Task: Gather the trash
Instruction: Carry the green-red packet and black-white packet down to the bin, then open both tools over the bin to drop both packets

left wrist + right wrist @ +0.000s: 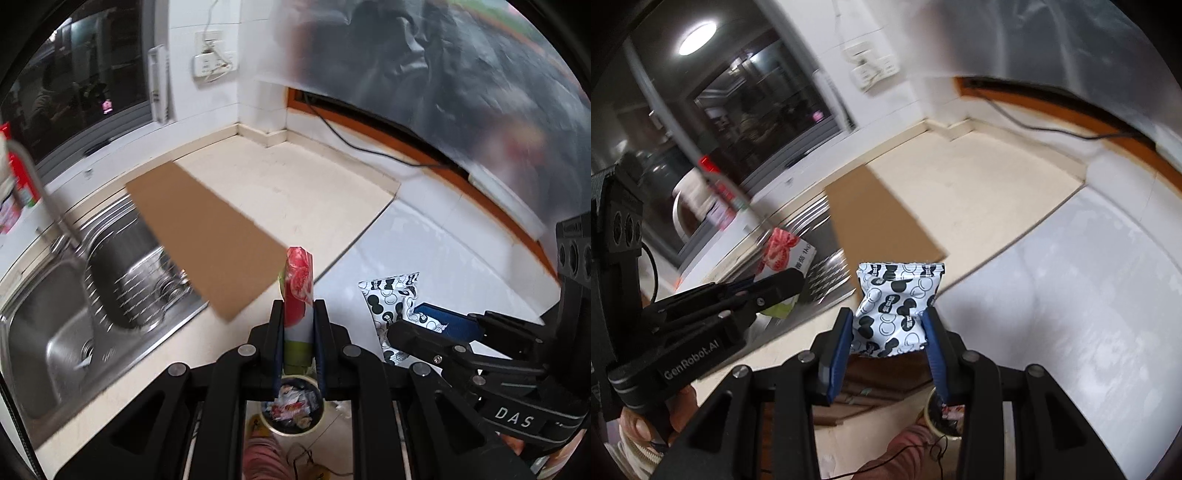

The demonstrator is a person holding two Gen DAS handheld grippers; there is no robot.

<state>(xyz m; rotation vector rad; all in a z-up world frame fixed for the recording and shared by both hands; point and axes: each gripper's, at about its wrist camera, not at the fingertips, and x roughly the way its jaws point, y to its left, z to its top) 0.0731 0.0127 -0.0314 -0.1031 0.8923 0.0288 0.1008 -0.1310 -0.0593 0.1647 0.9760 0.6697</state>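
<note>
The trash bin below is mostly hidden behind the left tongs.

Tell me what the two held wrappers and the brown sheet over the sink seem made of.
Black-and-white wrapper: thin printed plastic film, it seems; crinkled, crimped top edge. Red tomato-print packet: likely glossy plastic or coated paper; the sheen leaves it open. Brown sheet: matte cardboard; flat, stiff, plain brown. Sink: brushed stainless steel.

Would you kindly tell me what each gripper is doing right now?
Left gripper: shut on the tomato-print packet.
Right gripper: shut on the black-and-white wrapper.
</note>
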